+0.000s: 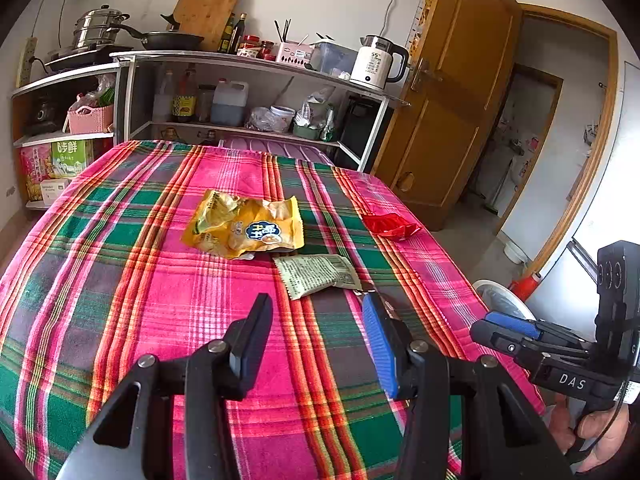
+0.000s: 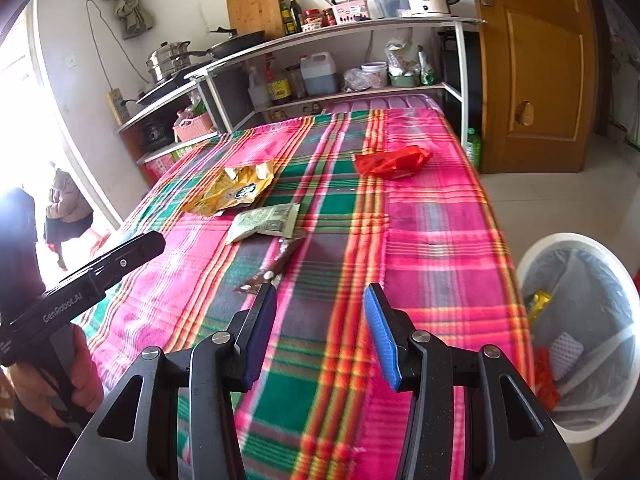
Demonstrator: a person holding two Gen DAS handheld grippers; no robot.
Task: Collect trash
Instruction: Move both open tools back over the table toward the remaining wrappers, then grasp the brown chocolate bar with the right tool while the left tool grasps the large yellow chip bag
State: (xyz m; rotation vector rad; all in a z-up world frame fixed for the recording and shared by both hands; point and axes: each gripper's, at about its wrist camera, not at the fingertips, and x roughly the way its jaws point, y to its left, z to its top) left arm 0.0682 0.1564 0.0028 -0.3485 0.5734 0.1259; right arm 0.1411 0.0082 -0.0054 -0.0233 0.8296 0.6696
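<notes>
The tabletop [image 1: 120,280] wears a loud plaid cloth, hot pink crossed with green squares, grey-purple bands and thin orange and yellow stripes. On it lies a yellow snack bag [image 1: 244,226] with a dark blue and white badge, a pale green packet [image 1: 316,274] covered in fine dark print, a shiny red wrapper [image 1: 390,224] and a brown wrapper [image 2: 276,266]. Each gripper [image 1: 316,344] is black, with one pad bright blue [image 1: 380,352]. The bin [image 2: 580,276] is white with a clear greyish liner, showing yellow, red and white scraps inside. The door [image 1: 452,92] is honey-brown wood, the kettle [image 1: 378,62] white with black trim.
</notes>
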